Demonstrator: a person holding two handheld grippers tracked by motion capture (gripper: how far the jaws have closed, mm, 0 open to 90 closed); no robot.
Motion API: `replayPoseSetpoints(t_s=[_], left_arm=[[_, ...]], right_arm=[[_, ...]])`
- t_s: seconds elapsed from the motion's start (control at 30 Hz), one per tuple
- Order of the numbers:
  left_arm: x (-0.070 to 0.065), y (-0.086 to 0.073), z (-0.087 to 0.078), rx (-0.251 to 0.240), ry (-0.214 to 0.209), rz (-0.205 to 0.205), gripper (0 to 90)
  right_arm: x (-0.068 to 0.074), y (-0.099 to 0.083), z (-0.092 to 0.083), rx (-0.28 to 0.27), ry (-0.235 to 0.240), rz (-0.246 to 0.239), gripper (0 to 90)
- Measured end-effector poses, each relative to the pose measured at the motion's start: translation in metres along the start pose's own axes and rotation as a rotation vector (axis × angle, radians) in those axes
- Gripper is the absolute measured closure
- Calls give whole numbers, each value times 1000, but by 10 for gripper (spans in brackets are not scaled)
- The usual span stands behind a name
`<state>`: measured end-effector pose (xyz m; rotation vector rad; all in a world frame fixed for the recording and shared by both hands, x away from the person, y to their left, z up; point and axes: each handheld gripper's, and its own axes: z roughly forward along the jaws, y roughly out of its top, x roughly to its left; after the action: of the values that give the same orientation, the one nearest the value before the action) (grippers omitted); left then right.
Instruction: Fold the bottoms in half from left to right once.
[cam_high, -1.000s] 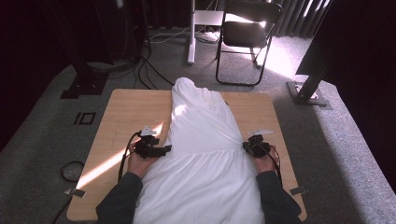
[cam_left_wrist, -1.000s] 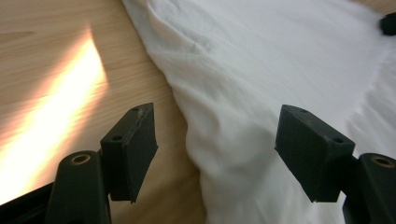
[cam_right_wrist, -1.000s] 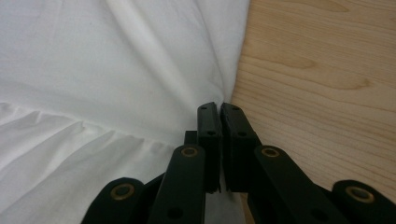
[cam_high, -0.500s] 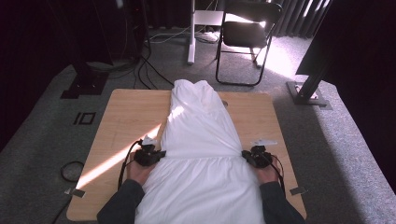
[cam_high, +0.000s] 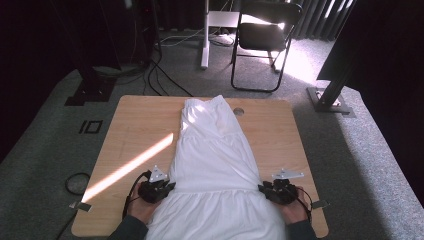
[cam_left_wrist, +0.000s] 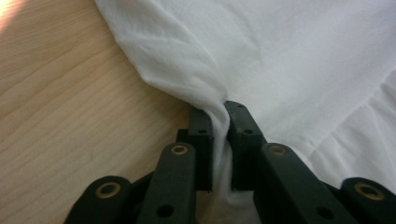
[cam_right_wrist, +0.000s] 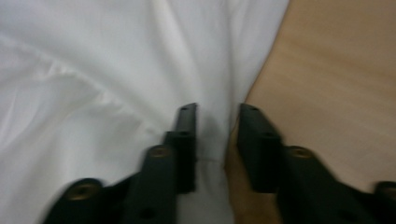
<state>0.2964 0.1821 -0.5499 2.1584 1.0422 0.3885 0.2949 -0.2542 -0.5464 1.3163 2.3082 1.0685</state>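
White dress (cam_high: 214, 170) lies lengthwise down the middle of the table (cam_high: 135, 125), hem near. Left gripper (cam_left_wrist: 219, 116) pinches its left edge; right gripper (cam_right_wrist: 212, 123), jaws just parted, straddles the right edge without pressing. Fabric looks light, limp, wrinkle-prone: best taken by side seams.

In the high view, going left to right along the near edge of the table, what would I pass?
Coiled cable on the floor → left gripper → white dress → right gripper → bare wood of the table → grey carpet.
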Motion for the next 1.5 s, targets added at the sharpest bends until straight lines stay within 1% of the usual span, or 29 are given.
replayPoseSetpoints(t_s=[0.07,0.13,0.2,0.27,0.33,0.4,0.5,0.57,0.6,0.67,0.7,0.73,0.77,0.8,0.87,0.93,0.97,1.0,1.03,1.1,1.13,1.2,1.23,1.27,1.33,1.37,1.4,1.47,1.5], left_arm=[[0,2,0,-4,4,7,724],[1,3,0,-30,-2,-1,624],[4,5,2,-40,-9,-10,553],[5,6,4,-51,-16,-19,525],[5,6,8,-50,-23,-29,519],[3,6,11,-45,-24,-23,508],[2,5,13,-49,-24,-21,487],[2,4,12,-52,-26,-24,480],[2,4,12,-55,-26,-24,477],[1,3,13,-58,-21,-21,471],[0,3,13,-62,-18,-16,467],[0,2,13,-66,-16,-12,462],[0,2,13,-66,-16,-12,459],[-1,1,13,-75,-13,-12,459],[-2,0,13,-75,-5,-9,457],[-3,0,13,-72,3,-2,450],[-3,0,13,-72,3,-2,445],[-6,1,14,-69,16,9,445],[-7,1,14,-68,21,11,428],[-10,1,15,-65,24,18,413],[-11,1,15,-64,28,26,413],[-12,1,15,-65,30,23,414],[-13,1,15,-65,30,22,414],[-12,1,15,-66,26,24,414],[-12,1,14,-63,13,32,415],[-11,1,13,-55,-2,28,414],[-8,3,11,-46,-18,3,417],[-3,7,7,-76,-32,-19,404],[2,14,2,-98,-30,-29,398]], right_arm=[[-4,15,-2,-52,14,6,573],[-5,34,-1,-83,26,-13,566],[-6,53,8,-84,22,-37,605],[-8,70,23,-79,41,-38,638],[-10,82,41,-54,54,-28,644],[-11,91,60,-33,83,-10,624],[-8,98,82,-13,103,-7,572],[-4,100,92,18,103,-1,531],[-3,100,97,37,105,-6,541],[0,99,100,66,136,-27,680],[3,99,100,82,123,-54,768],[6,99,99,94,87,-85,862],[6,99,99,94,87,-85,862],[7,99,96,94,64,-103,889],[4,104,83,50,25,-133,896],[-2,108,67,-12,-31,-135,896],[-2,108,67,-12,-31,-135,896],[-5,109,61,-39,-59,-129,897],[-20,112,44,-107,-114,-85,898],[-32,110,37,-132,-151,-50,897],[-36,108,37,-128,-165,-43,897],[-40,104,41,-113,-162,-29,897],[-43,100,48,-85,-160,-24,896],[-49,87,68,-20,-154,-4,895],[-52,79,81,5,-138,21,893],[-52,77,82,-14,-132,35,893],[-53,77,81,-15,-128,46,892],[-52,78,81,-1,-135,29,891],[-50,79,81,6,-142,17,891]])
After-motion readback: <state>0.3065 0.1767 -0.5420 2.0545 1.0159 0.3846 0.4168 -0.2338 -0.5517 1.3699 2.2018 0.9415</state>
